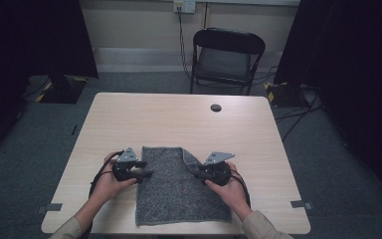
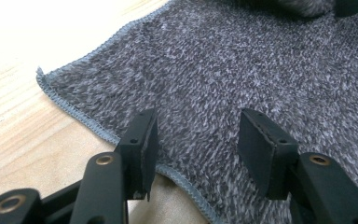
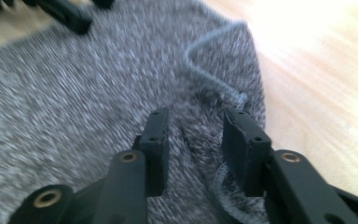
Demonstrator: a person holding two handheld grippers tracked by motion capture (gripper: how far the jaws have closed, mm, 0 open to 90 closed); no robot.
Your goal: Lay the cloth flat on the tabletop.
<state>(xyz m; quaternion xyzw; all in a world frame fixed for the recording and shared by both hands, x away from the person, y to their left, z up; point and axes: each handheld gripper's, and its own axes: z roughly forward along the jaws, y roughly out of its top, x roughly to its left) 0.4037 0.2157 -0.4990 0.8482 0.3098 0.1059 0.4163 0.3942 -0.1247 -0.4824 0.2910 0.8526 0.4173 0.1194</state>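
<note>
On the near half of the table (image 1: 179, 114), a grey towel (image 1: 176, 191) is spread flat; the left gripper (image 2: 198, 140) and right gripper (image 3: 196, 140) are held open above its edges, nothing gripped.

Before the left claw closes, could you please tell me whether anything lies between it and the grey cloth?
Nothing visible does. The left claw is open right over the near edge of the grey cloth, with only the cloth's pile and hem between its jaws, on the wooden table.
</note>
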